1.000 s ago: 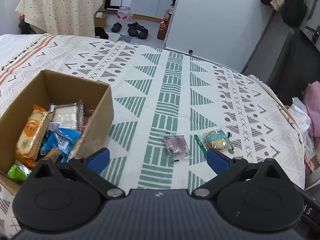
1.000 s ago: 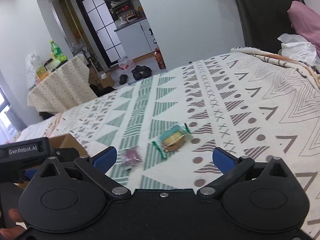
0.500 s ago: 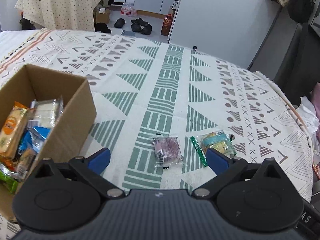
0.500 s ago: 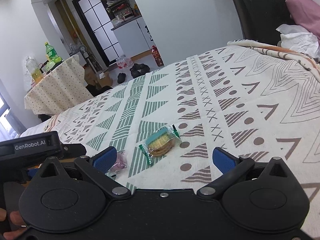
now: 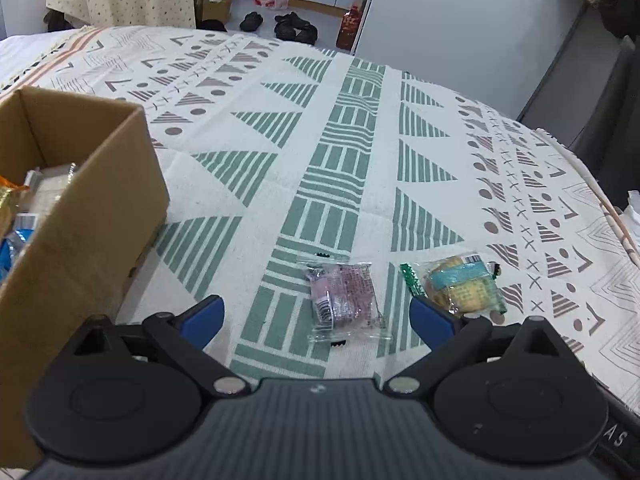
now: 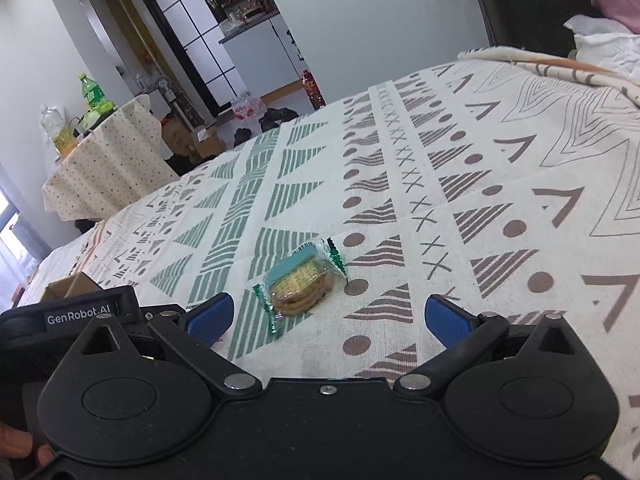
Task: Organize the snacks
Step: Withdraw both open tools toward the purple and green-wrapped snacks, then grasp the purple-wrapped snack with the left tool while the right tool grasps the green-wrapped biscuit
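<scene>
A bed point(image 5: 360, 128) spread with a cream cloth printed in green striped triangles and brown dots and crosses fills the room's foreground, its far edge facing a grey floor where dark shoes point(image 5: 294, 26) and a red bottle point(image 5: 347, 30) stand near a white cabinet. A small side table draped in a dotted cloth point(image 6: 108, 168) stands beyond the bed's far left corner, with a green bottle point(image 6: 93, 94) on top. At the bed's left edge sits an open cardboard box point(image 5: 80, 216), packets of snacks showing inside it against its near wall.

Two loose snacks lie side by side toward the near edge of the bed, close but apart. The clear packet with a purple sweet point(image 5: 344, 300) lies on the green striped band, flat on the cloth. To its right lies the packet of round biscuits point(image 5: 460, 286) with a pale blue label and green crimped ends.

The left gripper point(image 5: 316, 314) hangs over the purple packet with its blue pads spread wide and just beginning to draw inward; the packet lies between them, untouched on either side. The right gripper point(image 6: 326, 316) hovers low near the biscuit packet point(image 6: 300, 282), its jaws spread wide and holding nothing, the packet lying just ahead of its left pad. Part of the left gripper's black body point(image 6: 76, 314) shows at the lower left of that view, with a fingertip point(image 6: 16, 446) at the corner.
</scene>
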